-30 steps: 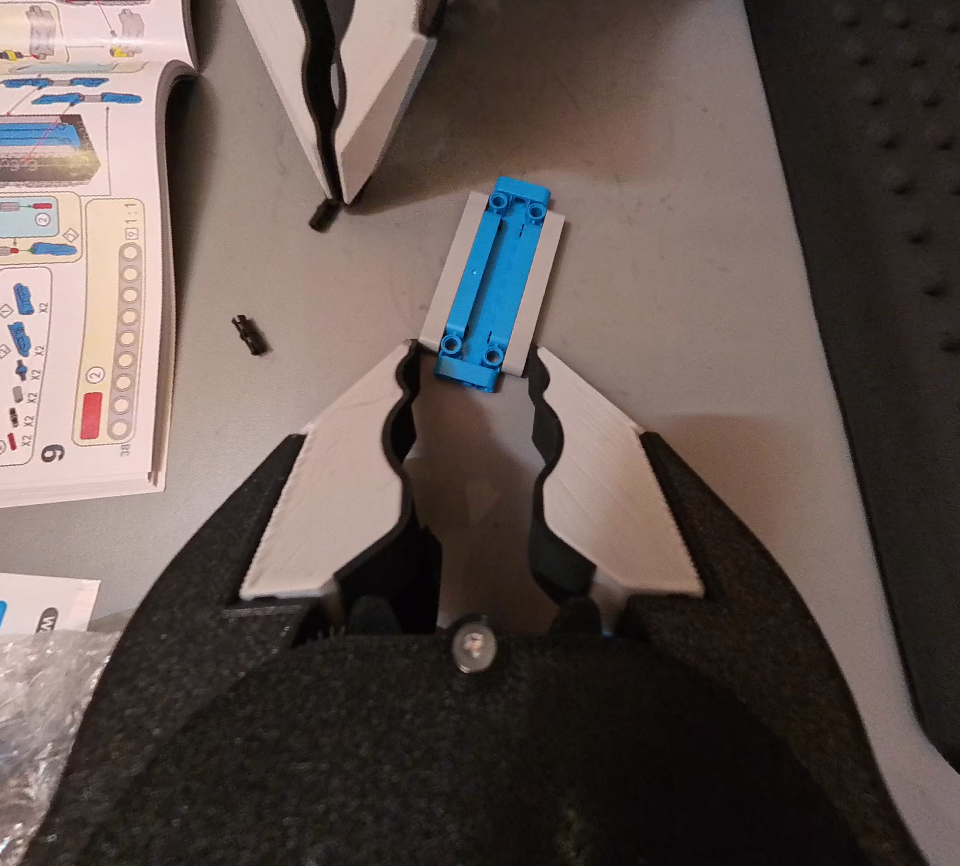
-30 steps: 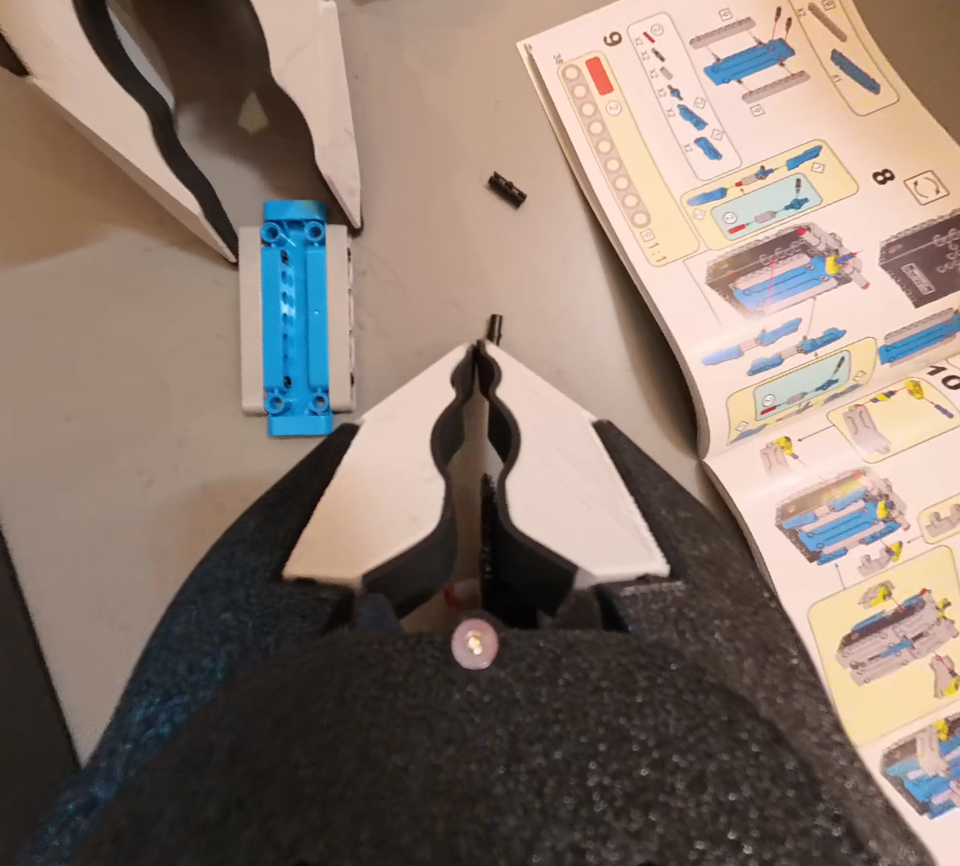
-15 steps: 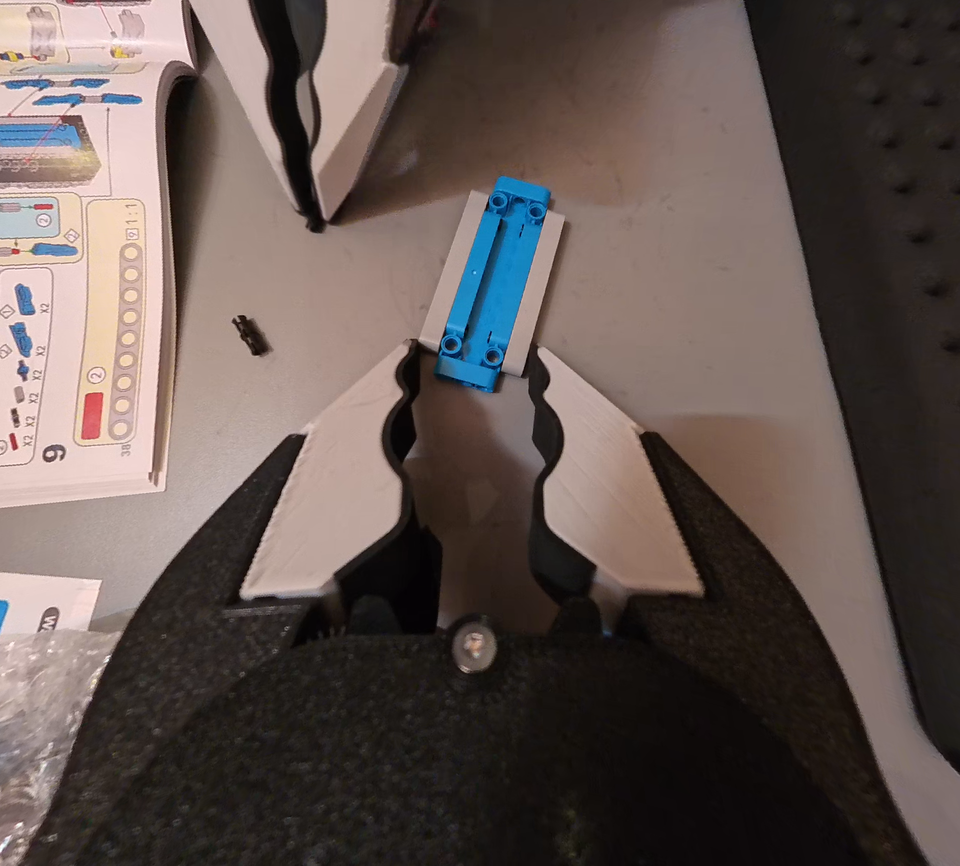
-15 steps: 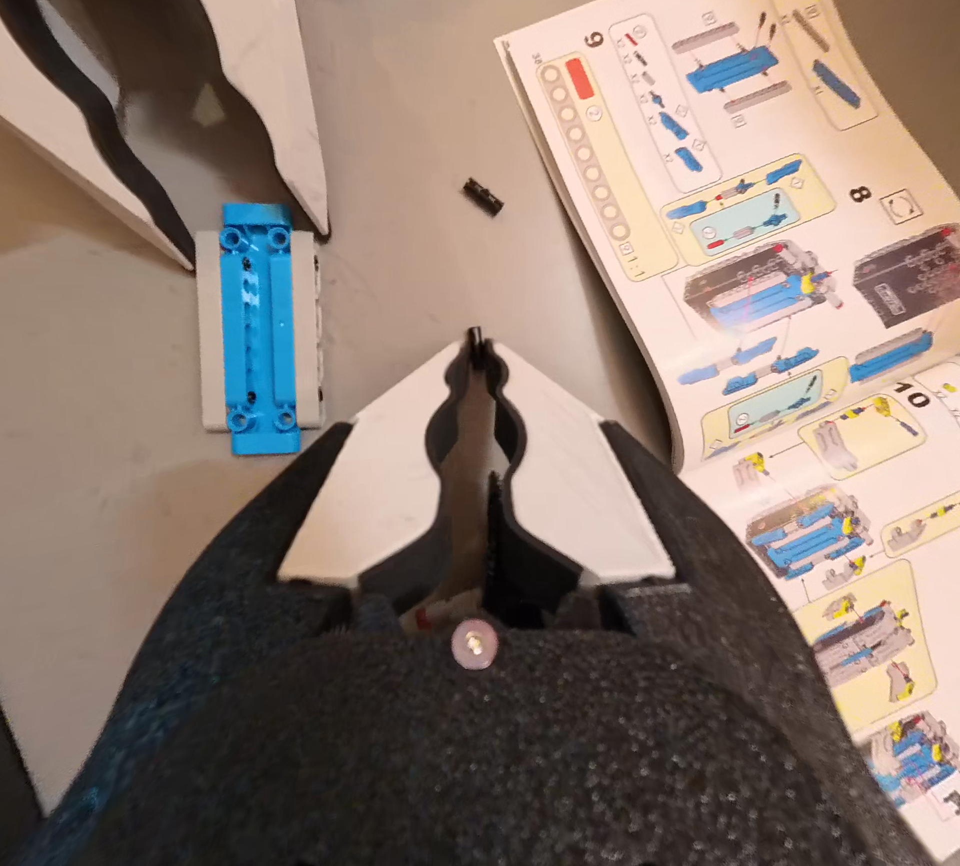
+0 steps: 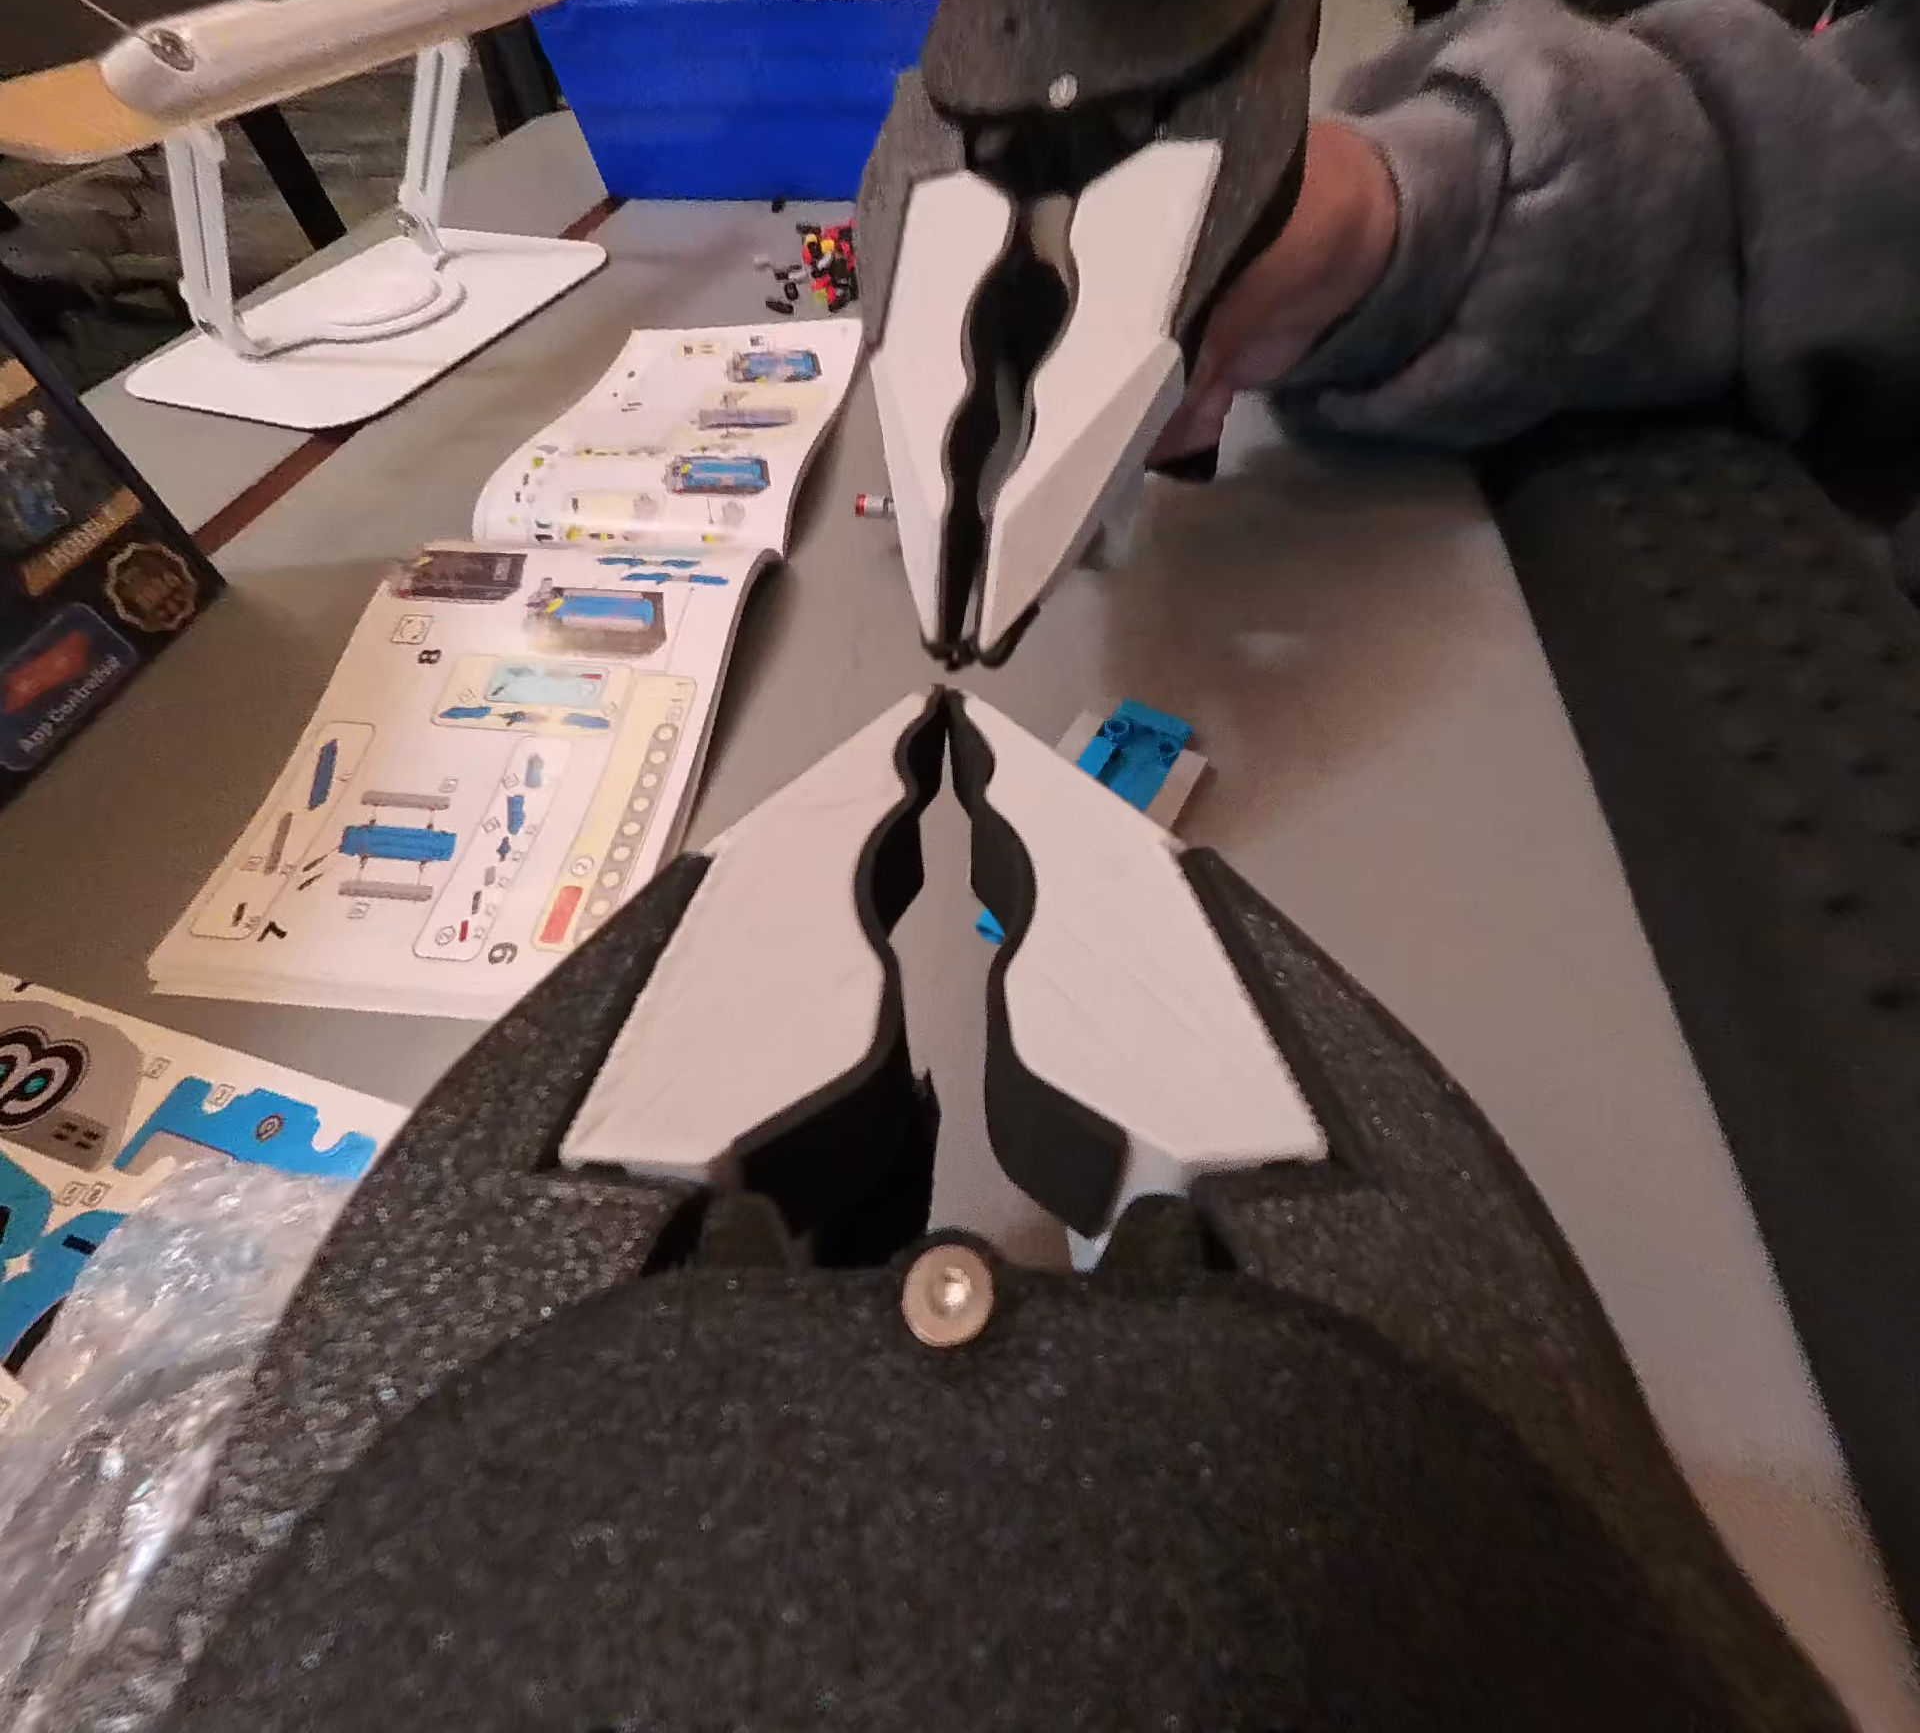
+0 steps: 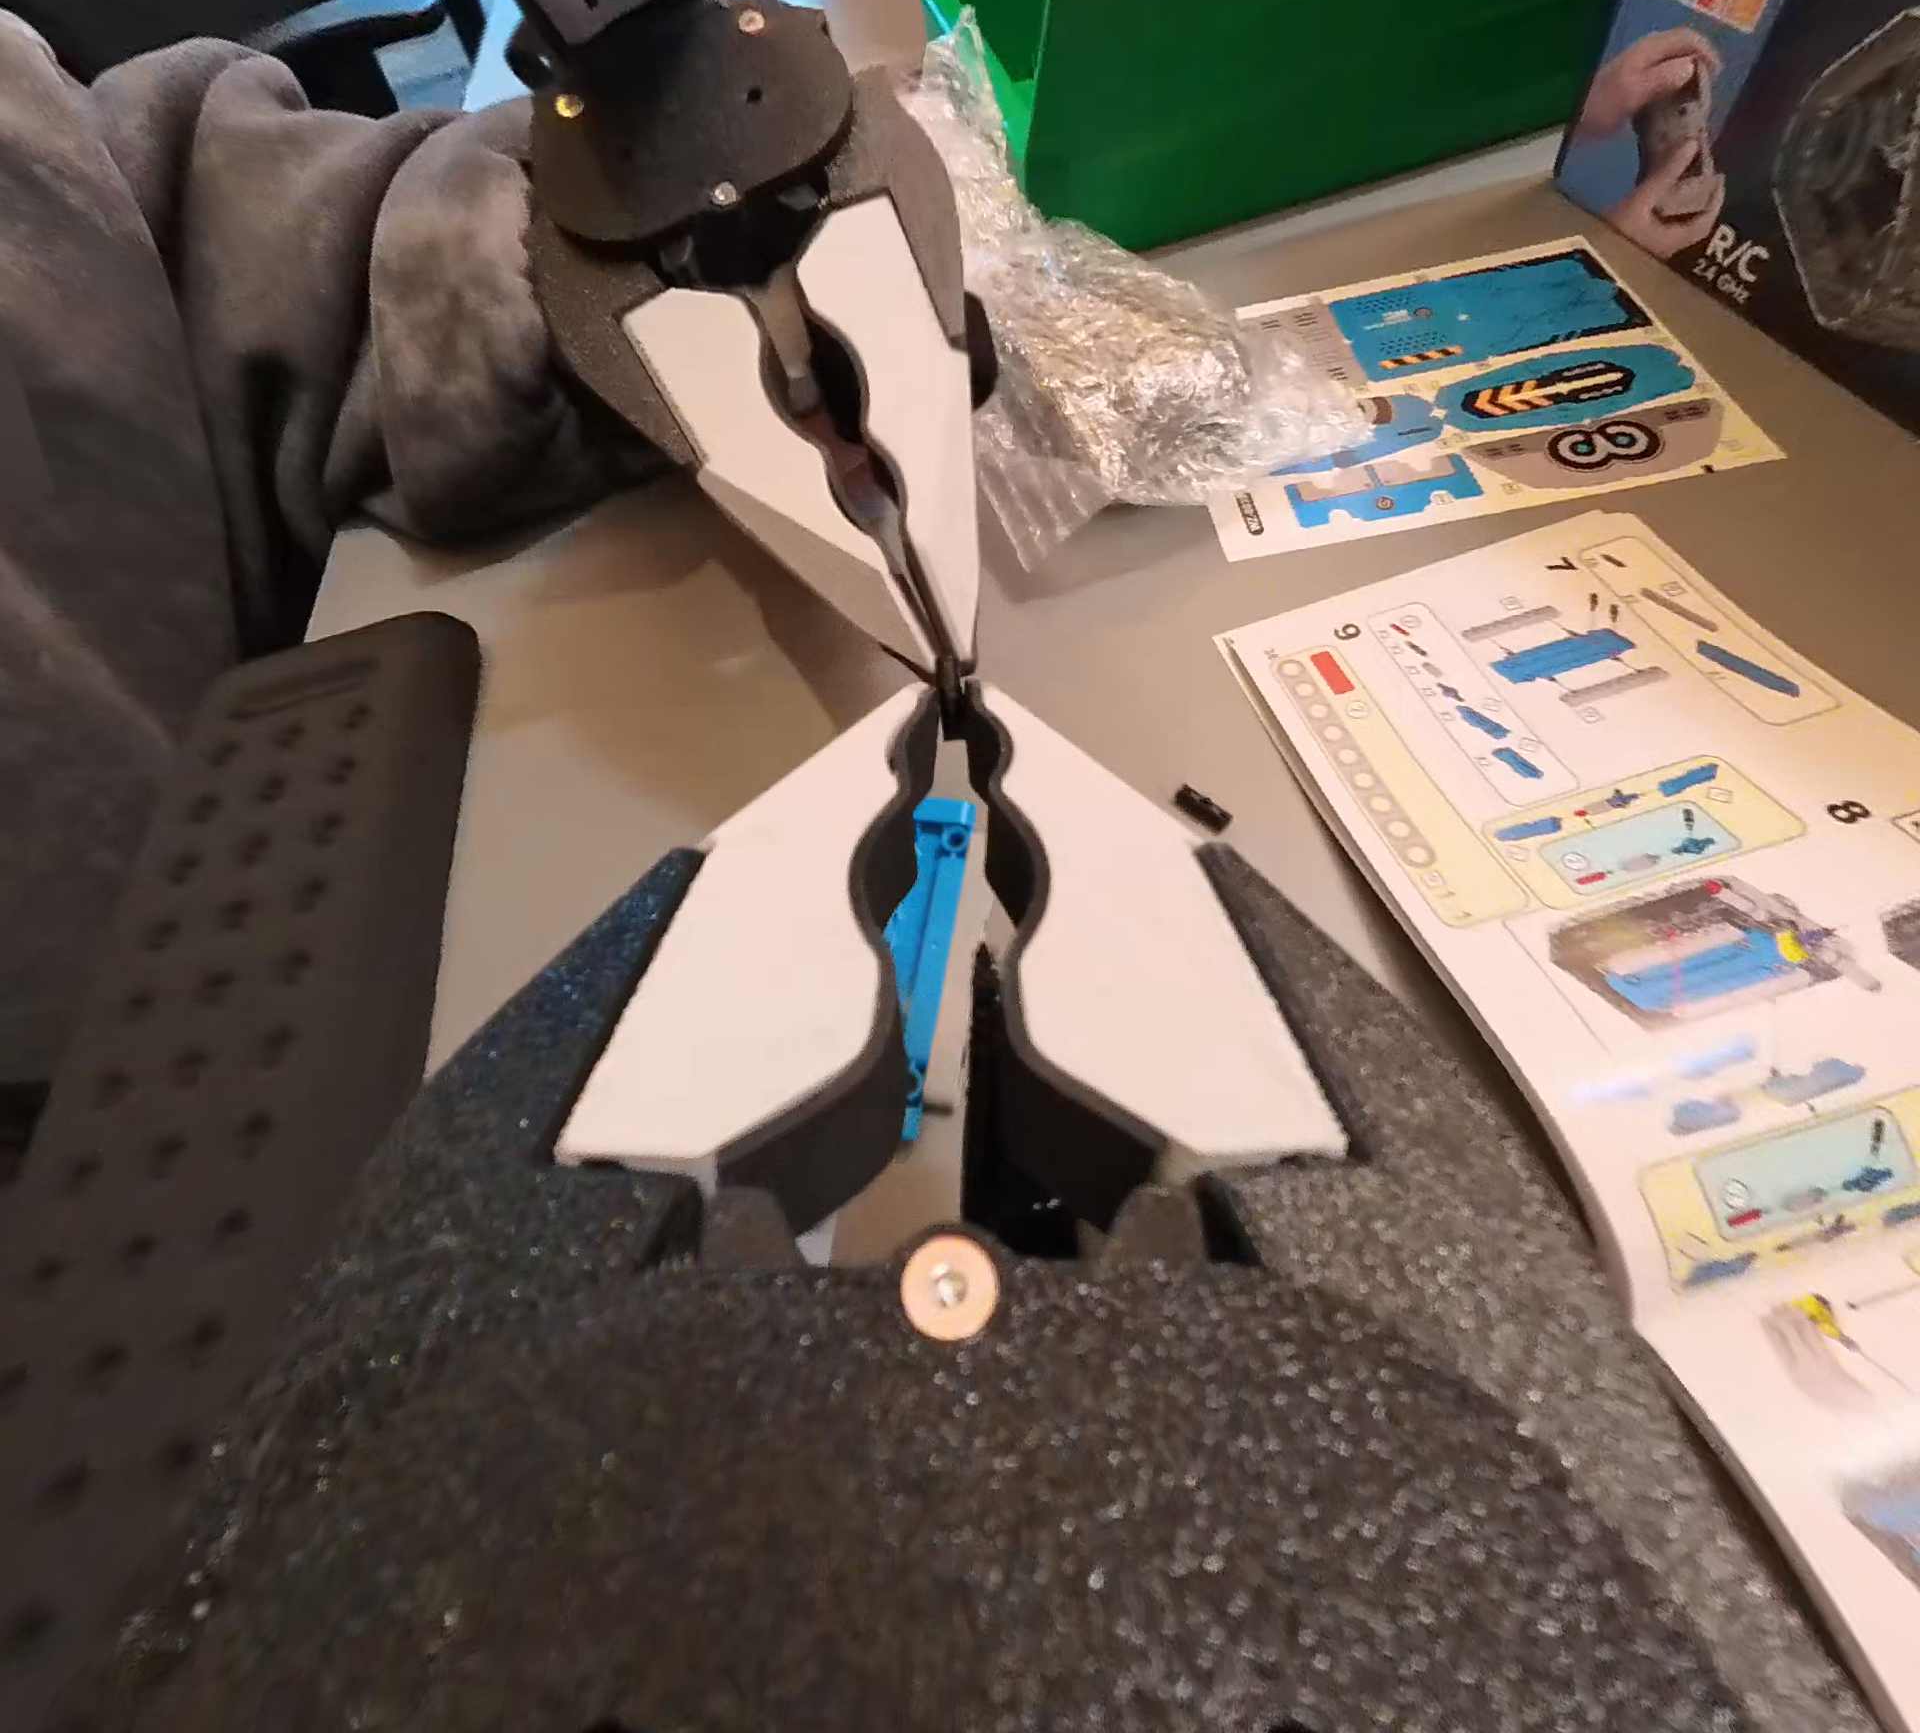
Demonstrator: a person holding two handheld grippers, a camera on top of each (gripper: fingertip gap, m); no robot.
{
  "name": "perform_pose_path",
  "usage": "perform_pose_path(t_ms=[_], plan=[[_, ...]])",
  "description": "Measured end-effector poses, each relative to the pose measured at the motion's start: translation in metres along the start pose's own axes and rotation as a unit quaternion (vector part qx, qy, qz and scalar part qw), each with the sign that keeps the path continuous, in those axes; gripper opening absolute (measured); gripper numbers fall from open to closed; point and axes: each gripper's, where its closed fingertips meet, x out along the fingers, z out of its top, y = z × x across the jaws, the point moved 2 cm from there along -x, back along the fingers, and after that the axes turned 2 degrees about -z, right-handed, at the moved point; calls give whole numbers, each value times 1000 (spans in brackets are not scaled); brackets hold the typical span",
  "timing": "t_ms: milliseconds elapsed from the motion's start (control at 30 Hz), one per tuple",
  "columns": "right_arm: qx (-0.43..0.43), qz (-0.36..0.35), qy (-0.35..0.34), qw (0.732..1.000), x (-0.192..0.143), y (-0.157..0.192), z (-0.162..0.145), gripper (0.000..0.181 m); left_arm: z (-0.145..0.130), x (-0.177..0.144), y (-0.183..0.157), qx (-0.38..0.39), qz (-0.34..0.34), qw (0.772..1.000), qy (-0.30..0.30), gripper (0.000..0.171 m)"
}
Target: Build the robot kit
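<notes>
My left gripper (image 5: 943,698) and right gripper (image 5: 956,644) meet tip to tip in the air above the grey table (image 5: 1351,852). My right gripper (image 6: 951,712) is shut on a small black pin (image 6: 950,684) that sticks out of its tips. My left gripper (image 6: 943,649) is shut, with its tips at the pin's free end; I cannot tell if it grips the pin. A blue plate with grey beams (image 5: 1132,753) lies flat on the table below, also showing through my right fingers' gap (image 6: 935,894). A second black pin (image 6: 1203,808) lies loose on the table.
An open instruction booklet (image 5: 499,748) and a sticker sheet (image 6: 1486,395) lie beside a crumpled plastic bag (image 6: 1091,374). A green bin (image 6: 1247,21), a blue bin (image 5: 727,73), a product box (image 6: 1766,73) and a white stand (image 5: 364,301) ring the table. A dark studded mat (image 5: 1714,748) edges it. The grippers are tip to tip, or close to it.
Both grippers have lifted off the table and tilted up to face each other. The left gripper has gone from open at the blue plate to shut. The right still holds the pin.
</notes>
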Motion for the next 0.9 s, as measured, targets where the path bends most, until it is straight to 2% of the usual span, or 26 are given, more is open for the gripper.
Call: perform_pose_path(t_ms=[200, 533, 600, 633, 667, 767, 800, 900], plan=[[-2, -2, 22, 1000, 9, 2, -8, 4, 0, 2, -2, -15, -7, 1000, -9, 0], [-30, -32, 71, 997, 20, -1, -25, 3, -17, 10, -4, 79, 33, 995, 54, 0], [-24, -26, 65, 997, 18, -1, -22, 3, -16, 8, -1, 71, 35, 995, 56, 0], [-19, -26, 65, 997, 14, -2, -20, 3, -18, 4, 4, 59, 40, 995, 65, 3], [-15, -28, 67, 997, 9, -4, -19, 3, -22, 1, 8, 46, 37, 995, 78, 12], [-16, -10, 111, 994, 0, -2, -32, 3, -47, 1, -3, -10, -43, 989, 139, 41], [-20, 9, 142, 990, 0, 3, -41, 3, -53, 5, -10, -14, -66, 986, 154, 45], [-48, -9, 218, 975, -1, 1, -66, 3, -63, 16, -17, -4, -83, 977, 196, 51]])
